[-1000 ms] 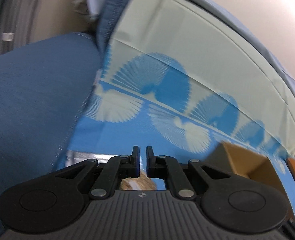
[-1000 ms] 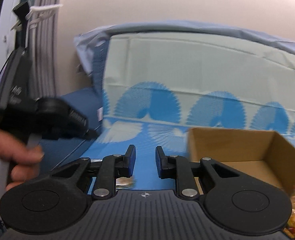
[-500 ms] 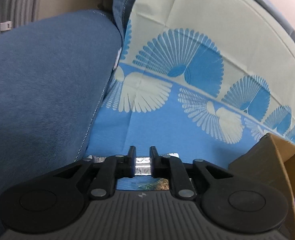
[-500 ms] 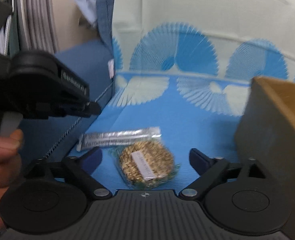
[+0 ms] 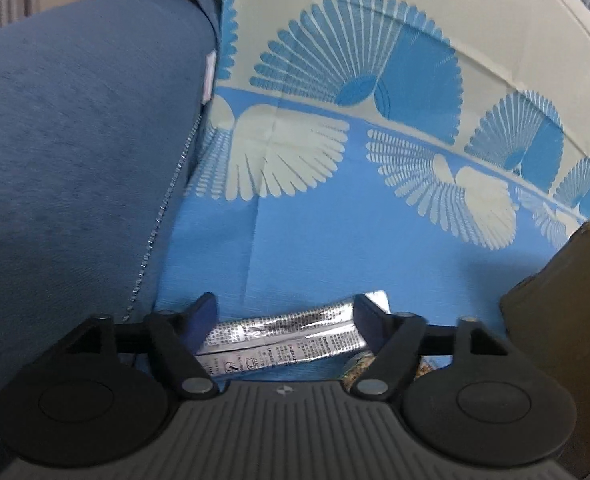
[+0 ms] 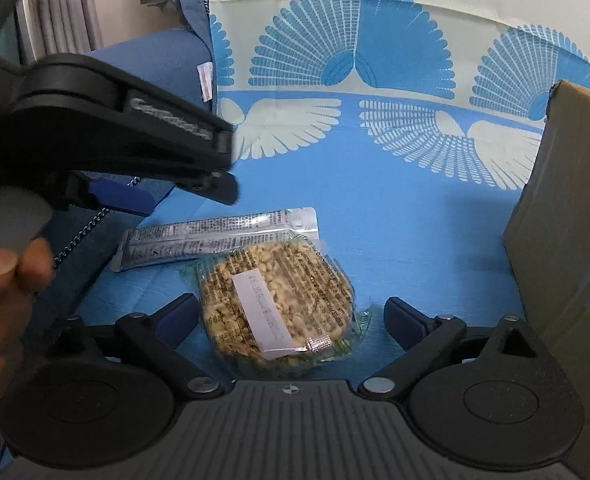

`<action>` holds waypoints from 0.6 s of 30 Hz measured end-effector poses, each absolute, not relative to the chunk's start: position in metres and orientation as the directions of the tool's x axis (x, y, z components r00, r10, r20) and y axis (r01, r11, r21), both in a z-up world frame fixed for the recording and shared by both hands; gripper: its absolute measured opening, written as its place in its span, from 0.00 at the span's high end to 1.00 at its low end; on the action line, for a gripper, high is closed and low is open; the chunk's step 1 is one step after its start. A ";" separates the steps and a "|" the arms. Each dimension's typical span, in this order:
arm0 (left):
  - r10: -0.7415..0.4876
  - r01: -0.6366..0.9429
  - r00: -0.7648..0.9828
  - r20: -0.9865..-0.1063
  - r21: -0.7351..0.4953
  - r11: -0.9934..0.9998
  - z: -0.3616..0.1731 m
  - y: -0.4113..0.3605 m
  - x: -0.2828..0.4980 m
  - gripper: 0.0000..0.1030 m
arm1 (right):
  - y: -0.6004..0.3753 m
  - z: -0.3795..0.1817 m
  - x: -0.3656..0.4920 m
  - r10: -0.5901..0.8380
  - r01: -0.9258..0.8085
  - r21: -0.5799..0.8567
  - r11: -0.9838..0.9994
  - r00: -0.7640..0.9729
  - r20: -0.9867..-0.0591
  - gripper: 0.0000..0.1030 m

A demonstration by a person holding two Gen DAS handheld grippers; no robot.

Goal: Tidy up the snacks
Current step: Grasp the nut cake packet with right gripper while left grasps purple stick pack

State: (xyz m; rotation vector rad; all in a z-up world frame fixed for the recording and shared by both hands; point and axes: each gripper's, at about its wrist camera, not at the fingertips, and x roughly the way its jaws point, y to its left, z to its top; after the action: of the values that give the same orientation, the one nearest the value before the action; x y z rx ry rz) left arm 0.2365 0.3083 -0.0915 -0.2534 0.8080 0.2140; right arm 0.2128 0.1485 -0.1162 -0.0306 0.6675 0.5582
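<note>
**Two wrapped snacks beside a cardboard box**

A silver foil snack bar point(image 6: 219, 238) lies flat in the centre-left of the right wrist view, long axis running left to right, printed side up. Just below it, overlapping its lower edge, a round puffed-grain cake point(image 6: 279, 304) in clear printed wrap lies flat, white label up. A brown cardboard box point(image 6: 567, 216) stands at the right edge.

blue fan-print cloth point(image 6: 375, 208) | blue cushion point(image 5: 75, 152) at its left edge | curtain point(image 6: 67, 20) behind
</note>
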 end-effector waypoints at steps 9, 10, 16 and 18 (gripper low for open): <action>0.077 -0.218 0.610 -0.789 -0.074 0.973 -0.103 0.303 0.238 0.16 | 0.149 -0.118 0.204 0.493 -0.529 0.123 0.840 0.649 -0.579 0.20; 0.081 -0.209 0.606 -0.791 -0.060 0.976 -0.103 0.302 0.237 0.16 | 0.148 -0.118 0.203 0.485 -0.521 0.118 0.846 0.658 -0.575 0.21; 0.121 -0.178 0.598 -0.792 0.016 0.984 -0.107 0.294 0.239 0.16 | 0.137 -0.119 0.188 0.406 -0.445 0.068 0.893 0.731 -0.548 0.21; 0.147 -0.165 0.594 -0.791 0.059 0.985 -0.109 0.289 0.239 0.20 | 0.132 -0.117 0.182 0.397 -0.434 0.066 0.899 0.740 -0.543 0.21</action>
State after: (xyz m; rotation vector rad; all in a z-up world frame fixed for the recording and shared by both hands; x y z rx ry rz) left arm 0.2394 0.2888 -0.1094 -0.0211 0.9175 0.1808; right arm 0.1824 0.1324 -0.1173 -0.0668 0.5805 0.4560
